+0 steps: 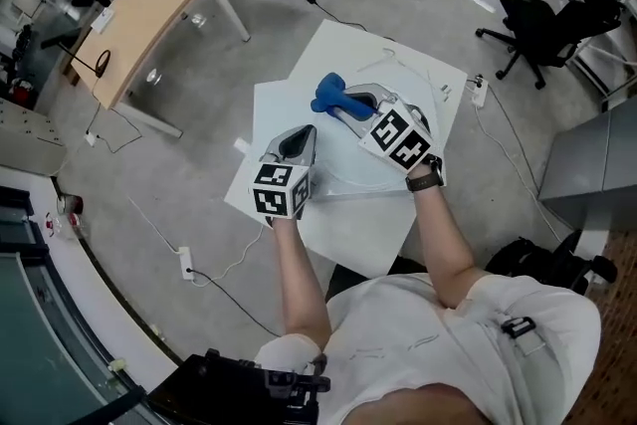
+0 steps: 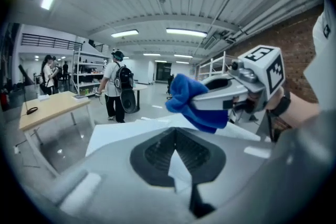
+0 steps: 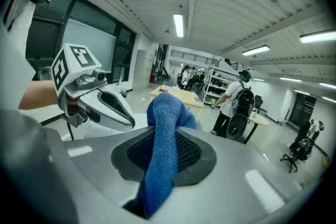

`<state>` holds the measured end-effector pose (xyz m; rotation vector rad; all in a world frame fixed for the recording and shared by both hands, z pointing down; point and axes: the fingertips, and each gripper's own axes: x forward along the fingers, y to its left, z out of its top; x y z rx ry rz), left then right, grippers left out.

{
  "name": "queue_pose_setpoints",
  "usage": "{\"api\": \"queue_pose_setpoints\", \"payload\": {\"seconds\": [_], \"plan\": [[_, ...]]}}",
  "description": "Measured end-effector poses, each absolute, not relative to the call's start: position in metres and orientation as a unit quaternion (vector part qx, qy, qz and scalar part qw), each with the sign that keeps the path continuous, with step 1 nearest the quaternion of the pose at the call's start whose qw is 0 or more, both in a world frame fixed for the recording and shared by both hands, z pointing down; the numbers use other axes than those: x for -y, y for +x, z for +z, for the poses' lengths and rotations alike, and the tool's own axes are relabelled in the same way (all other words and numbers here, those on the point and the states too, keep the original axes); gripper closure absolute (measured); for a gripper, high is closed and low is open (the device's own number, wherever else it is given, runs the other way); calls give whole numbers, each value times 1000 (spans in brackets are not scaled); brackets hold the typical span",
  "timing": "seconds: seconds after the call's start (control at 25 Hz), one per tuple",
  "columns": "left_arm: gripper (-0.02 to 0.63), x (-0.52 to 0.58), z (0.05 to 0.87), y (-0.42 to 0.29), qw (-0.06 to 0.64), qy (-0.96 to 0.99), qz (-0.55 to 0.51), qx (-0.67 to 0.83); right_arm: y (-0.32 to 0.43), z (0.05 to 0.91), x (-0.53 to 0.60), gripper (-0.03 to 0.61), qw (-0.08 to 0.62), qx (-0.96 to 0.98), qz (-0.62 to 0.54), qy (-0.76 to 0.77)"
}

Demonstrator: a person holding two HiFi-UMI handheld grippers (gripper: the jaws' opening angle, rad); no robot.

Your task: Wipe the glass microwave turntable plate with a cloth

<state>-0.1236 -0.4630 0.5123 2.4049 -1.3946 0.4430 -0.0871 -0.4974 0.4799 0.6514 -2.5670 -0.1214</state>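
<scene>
Right claw (image 3: 165, 134) grips blue cloth (image 3: 167, 107) above white tabletop (image 1: 348, 234)

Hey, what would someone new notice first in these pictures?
The bright blue cloth, pinched in the right gripper's jaws, stands out over the white table. Next come the black-and-white marker cubes on both grippers, with the left gripper over the table's left side.

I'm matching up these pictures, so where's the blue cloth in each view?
Head view: blue cloth at centre, at the right gripper's tip.
Left gripper view: right of centre, held up.
Right gripper view: centre, clamped between the jaws.
Shared landmark: wooden desk.
</scene>
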Motion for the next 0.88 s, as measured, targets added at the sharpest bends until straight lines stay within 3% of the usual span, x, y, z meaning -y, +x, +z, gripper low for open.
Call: {"api": "queue_pose_setpoints", "payload": {"seconds": [0.44, 0.88], "plan": [[611, 440, 571, -115, 219, 839, 295, 403, -133, 562, 505, 514, 444, 877, -136, 121], [611, 447, 573, -126, 228, 829, 286, 424, 11, 562, 568, 514, 517, 810, -92, 259]]}}
